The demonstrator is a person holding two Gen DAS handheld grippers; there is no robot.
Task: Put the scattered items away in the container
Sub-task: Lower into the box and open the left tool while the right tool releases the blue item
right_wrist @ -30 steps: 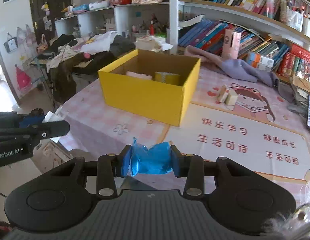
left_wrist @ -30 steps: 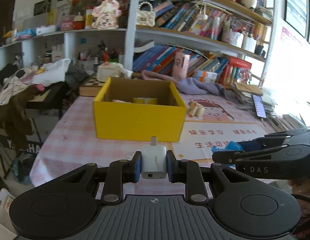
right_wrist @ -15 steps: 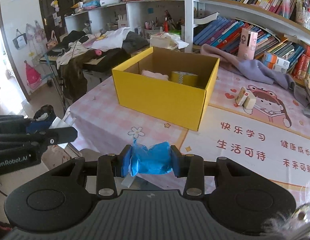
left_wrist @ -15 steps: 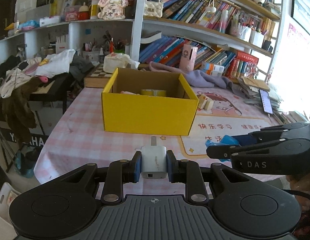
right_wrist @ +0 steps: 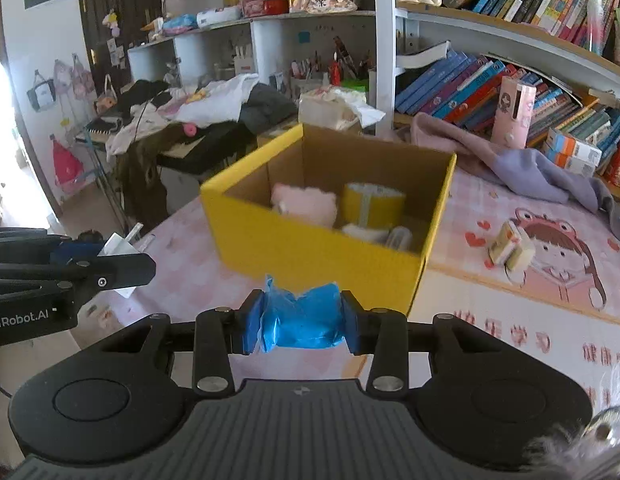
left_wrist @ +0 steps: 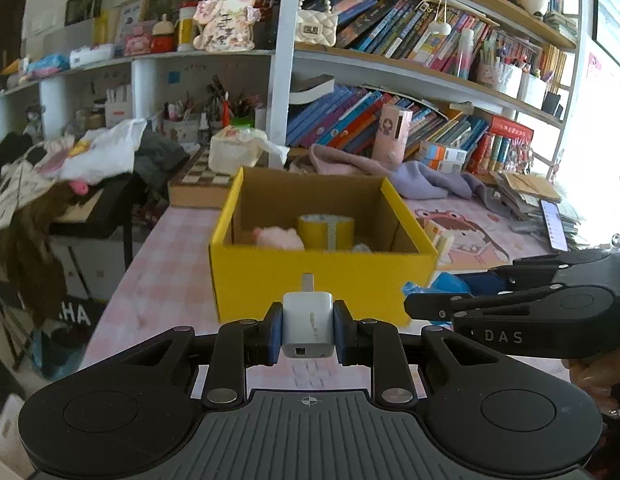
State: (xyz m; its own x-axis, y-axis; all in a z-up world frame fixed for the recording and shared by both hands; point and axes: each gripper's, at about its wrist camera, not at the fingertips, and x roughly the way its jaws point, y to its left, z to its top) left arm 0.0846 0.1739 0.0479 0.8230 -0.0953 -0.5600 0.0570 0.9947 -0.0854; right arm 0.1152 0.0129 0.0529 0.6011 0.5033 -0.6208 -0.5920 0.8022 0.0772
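My left gripper [left_wrist: 307,330] is shut on a white USB charger [left_wrist: 308,328], its plug prong pointing forward. My right gripper [right_wrist: 302,326] is shut on a crumpled blue plastic packet [right_wrist: 302,322]. Both hang just short of the near wall of the open yellow cardboard box [left_wrist: 321,280] [right_wrist: 310,256] on the pink checked table. Inside the box lie a pink plush toy [right_wrist: 304,204], a yellow tape roll [right_wrist: 373,204] and a small white item [right_wrist: 363,233]. In the left wrist view the right gripper [left_wrist: 421,300] shows from the side at the right, with the blue packet [left_wrist: 433,284] at its tip.
Two small cream blocks [right_wrist: 511,246] lie on the cartoon mat to the right of the box. A lilac cloth [right_wrist: 529,168], a phone [left_wrist: 553,224] and stacked papers sit behind. Bookshelves [left_wrist: 409,80] rise at the back; a clothes-covered stand [left_wrist: 70,168] is at the left.
Both grippers have moved forward towards the yellow box, which now looks larger and shows more of its inside. Each keeps the same hold on its item.
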